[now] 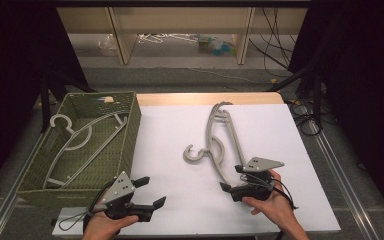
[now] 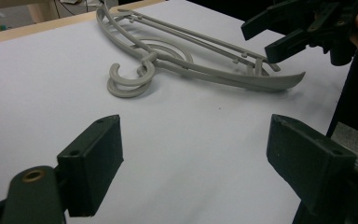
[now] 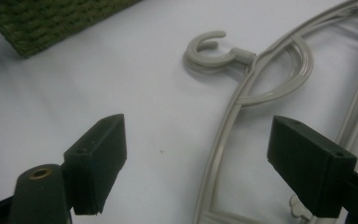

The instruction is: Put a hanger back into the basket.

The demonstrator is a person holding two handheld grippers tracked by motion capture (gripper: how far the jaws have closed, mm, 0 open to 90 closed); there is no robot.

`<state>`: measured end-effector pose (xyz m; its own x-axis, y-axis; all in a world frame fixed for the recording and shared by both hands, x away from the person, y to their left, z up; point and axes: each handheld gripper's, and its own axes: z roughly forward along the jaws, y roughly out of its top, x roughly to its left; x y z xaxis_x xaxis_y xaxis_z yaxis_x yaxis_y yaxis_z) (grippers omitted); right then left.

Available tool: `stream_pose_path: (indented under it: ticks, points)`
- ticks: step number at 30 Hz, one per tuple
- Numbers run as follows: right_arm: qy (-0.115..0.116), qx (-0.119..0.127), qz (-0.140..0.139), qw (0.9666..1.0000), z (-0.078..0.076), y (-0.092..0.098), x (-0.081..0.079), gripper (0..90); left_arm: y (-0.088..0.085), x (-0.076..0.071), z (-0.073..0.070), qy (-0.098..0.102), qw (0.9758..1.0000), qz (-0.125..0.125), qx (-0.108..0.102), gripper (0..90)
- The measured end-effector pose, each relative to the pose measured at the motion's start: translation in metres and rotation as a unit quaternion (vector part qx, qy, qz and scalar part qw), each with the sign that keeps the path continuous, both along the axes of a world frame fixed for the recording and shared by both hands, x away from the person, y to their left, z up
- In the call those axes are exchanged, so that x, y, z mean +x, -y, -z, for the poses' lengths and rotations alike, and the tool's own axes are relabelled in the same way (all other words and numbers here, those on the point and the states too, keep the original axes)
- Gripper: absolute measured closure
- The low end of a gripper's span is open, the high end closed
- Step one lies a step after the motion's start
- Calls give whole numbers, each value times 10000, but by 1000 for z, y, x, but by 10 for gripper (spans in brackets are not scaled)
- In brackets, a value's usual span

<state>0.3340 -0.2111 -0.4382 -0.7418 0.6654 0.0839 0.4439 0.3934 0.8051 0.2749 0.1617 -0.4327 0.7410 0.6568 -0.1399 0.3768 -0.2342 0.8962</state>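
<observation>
R tongs (image 1: 231, 177) agape over smooth grey plastic hanger (image 1: 223, 142).

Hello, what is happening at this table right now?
A person holds a claw in each hand over a white table. Grey hangers lie stacked on it, and one hanger already lies in the green basket at the left. The right claw is open, its jaws on either side of the stack's near end, nothing gripped yet. The left claw is open and holds nothing.
</observation>
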Motion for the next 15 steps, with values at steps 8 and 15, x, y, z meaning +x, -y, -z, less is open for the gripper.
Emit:
stream_pose_path:
  ticks: [8, 15]
  points:
    - [-314, -674, 264, 9969, 9, -25, 29, 301, 0, 1, 2, -16, 10000, 7, -38, 184]
    - [-716, -985, 371, 9919, 17, -40, 53, 430, 0, 1, 2, 11, 10000, 71, -65, 184]
